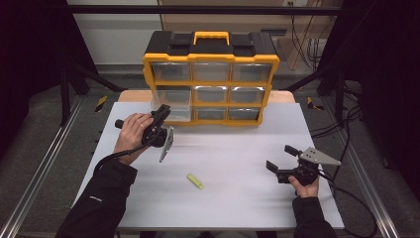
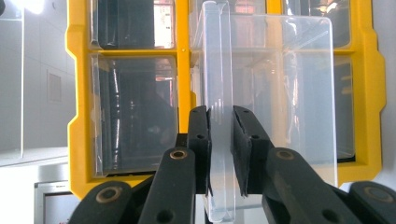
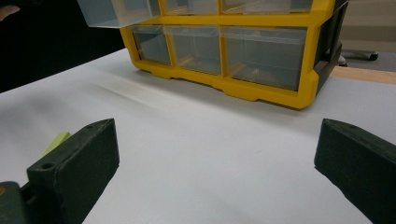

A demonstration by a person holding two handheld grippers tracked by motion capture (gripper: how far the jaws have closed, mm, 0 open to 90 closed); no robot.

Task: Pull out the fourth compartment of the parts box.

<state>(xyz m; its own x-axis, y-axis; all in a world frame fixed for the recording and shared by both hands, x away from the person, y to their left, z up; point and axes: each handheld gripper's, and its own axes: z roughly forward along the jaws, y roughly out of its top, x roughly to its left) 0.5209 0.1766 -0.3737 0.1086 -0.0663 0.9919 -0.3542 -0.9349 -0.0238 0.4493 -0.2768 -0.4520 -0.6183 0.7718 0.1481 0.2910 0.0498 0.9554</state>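
Fingers (image 2: 200, 140) pinch clear drawer (image 2: 280, 93); white table (image 1: 237, 163), dark room.

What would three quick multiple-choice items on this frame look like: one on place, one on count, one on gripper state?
1. Where does the small yellow-green piece lie?
A. inside a drawer
B. on the white table top, between the two hands
C. on top of the organizer

2. How many drawer fronts does the yellow organizer show?
A. four
B. six
C. nine

3. What is the left gripper doing?
A. standing wide open over the table
B. shut on the clear drawer's front lip
C. holding the yellow-green piece

Key: 1 B, the high view shows it flat on the table in front of the person. 2 C, three rows of three. 3 B, the left gripper view shows both pads pressed on the lip of the pulled-out clear drawer; the right gripper stands open with nothing between its jaws.
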